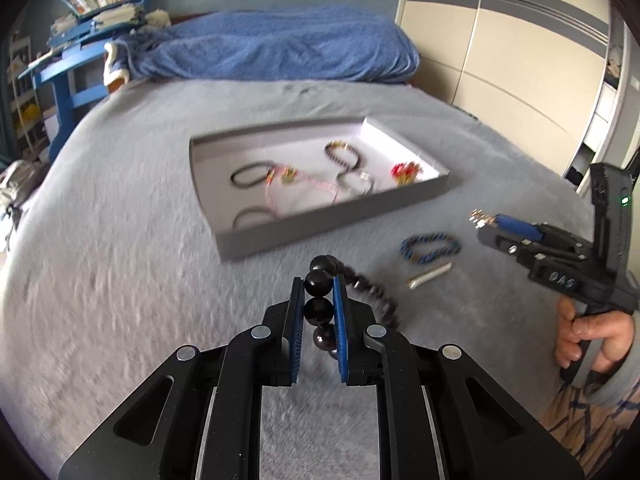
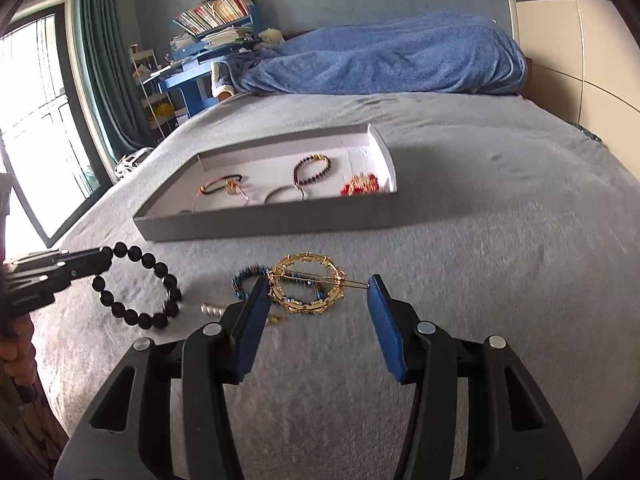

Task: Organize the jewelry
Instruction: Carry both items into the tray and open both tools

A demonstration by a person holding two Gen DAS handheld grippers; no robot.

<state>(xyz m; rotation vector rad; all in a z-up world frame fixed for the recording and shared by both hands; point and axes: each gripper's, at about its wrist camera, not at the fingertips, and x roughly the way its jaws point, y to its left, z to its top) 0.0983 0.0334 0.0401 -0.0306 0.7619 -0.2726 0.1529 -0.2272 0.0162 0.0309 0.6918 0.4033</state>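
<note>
My left gripper [image 1: 318, 285] is shut on a black bead bracelet [image 1: 319, 309], which hangs from its pads above the grey bed cover. In the right wrist view the same bracelet [image 2: 136, 292] dangles from the left gripper [image 2: 105, 257] at the far left. My right gripper [image 2: 317, 282] is shut on a round gold hair clip [image 2: 306, 286], whose ring and pin span the pads. The left wrist view shows that right gripper [image 1: 482, 226] raised over the bed. A blue bracelet [image 1: 430, 248] [image 2: 245, 276] and a small silver piece [image 1: 428, 276] [image 2: 212, 309] lie on the cover.
A shallow grey tray [image 1: 320, 226] [image 2: 260, 226] lies mid-bed with several bracelets and a red-gold piece inside. A blue blanket [image 1: 280, 44] is heaped at the head. A wardrobe [image 1: 520, 60] stands to the right and a blue desk [image 1: 68, 76] to the left. A hand [image 1: 588, 332] holds the right gripper.
</note>
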